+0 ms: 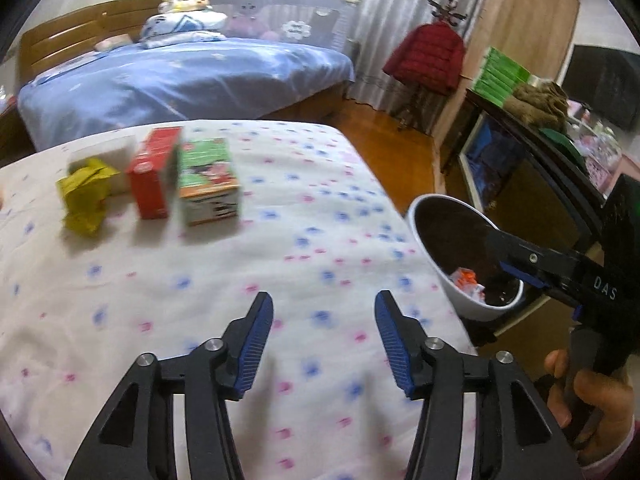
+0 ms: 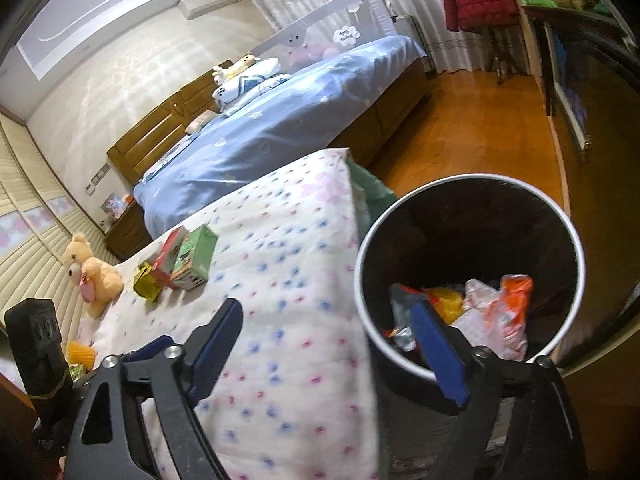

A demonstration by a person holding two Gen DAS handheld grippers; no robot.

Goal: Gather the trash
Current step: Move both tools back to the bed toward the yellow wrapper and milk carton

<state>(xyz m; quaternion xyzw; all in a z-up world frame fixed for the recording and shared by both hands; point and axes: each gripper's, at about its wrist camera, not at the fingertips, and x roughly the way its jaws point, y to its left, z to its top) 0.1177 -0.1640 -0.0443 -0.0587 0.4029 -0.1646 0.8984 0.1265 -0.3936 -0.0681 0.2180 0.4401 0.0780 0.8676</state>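
Observation:
A crumpled yellow wrapper, a red carton and a green carton stand together at the far left of the flowered bedsheet. My left gripper hovers open over bare sheet, well short of them, with nothing between its fingers. A white bin with a dark inside stands off the bed's right edge. My right gripper is open and empty, one finger over the sheet and the other over the bin's rim. Orange, yellow and white wrappers lie in the bin. The cartons also show in the right wrist view.
A blue-covered bed lies beyond the near bed. A teddy bear sits at the near bed's far left. Wooden floor runs to the right, with a dark cabinet and a red jacket on a stand. A hand holds the right gripper's handle.

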